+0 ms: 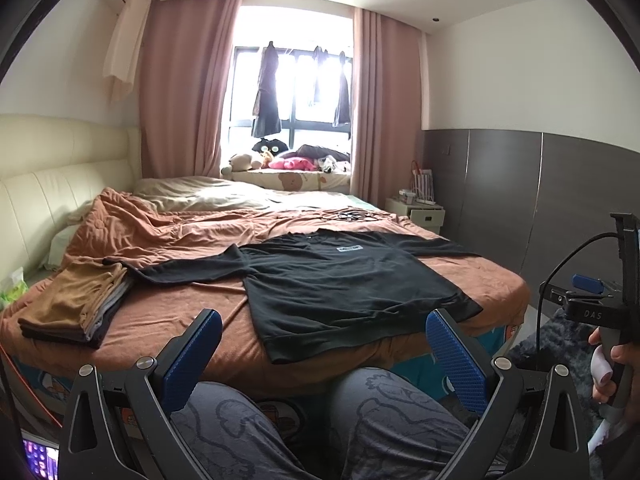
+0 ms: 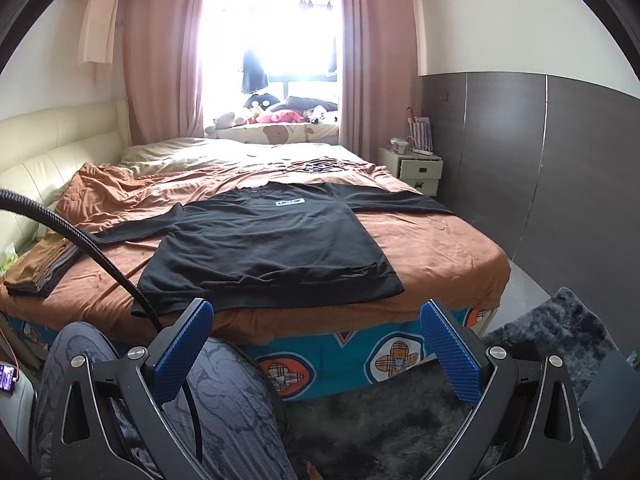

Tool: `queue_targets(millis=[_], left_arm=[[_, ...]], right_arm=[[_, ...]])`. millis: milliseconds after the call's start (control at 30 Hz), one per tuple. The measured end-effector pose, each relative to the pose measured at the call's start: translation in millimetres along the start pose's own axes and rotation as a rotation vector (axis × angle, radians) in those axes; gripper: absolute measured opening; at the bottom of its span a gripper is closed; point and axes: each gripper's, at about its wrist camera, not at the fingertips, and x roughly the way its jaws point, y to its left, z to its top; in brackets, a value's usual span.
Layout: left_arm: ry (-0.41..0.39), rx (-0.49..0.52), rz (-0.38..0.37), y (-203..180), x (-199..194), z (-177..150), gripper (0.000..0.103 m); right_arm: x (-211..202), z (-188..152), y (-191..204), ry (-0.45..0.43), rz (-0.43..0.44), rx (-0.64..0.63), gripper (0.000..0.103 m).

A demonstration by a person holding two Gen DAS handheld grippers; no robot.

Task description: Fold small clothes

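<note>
A black long-sleeved shirt point(image 1: 340, 280) point(image 2: 264, 252) lies spread flat on the brown bedcover point(image 1: 192, 300), front up, sleeves out to both sides, hem at the bed's near edge. A small white label point(image 2: 291, 202) marks its chest. My left gripper point(image 1: 324, 344) stands open above the person's knees point(image 1: 380, 408), short of the hem, holding nothing. My right gripper point(image 2: 316, 332) is also open and empty, off the bed's front edge and below the hem. In the left wrist view a hand point(image 1: 612, 364) holds the right gripper's handle at the far right.
A stack of folded clothes point(image 1: 76, 304) point(image 2: 36, 268) sits at the bed's left front corner. A black cable point(image 2: 92, 248) arcs across the right wrist view. A cream nightstand point(image 2: 412, 168) stands right of the bed, a dark shaggy rug point(image 2: 400, 420) on the floor. A phone point(image 2: 7, 376) glows at left.
</note>
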Motion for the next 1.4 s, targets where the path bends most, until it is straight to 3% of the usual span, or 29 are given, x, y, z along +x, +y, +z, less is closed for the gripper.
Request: queue_targets(millis=[1400], left_arm=[[0.009,-0.014,0.001,4.5,-6.2,-3.0,0.103]], right_arm=[[-4.4,-2.9,2.0,-0.016,-0.004,-0.007,0.103]])
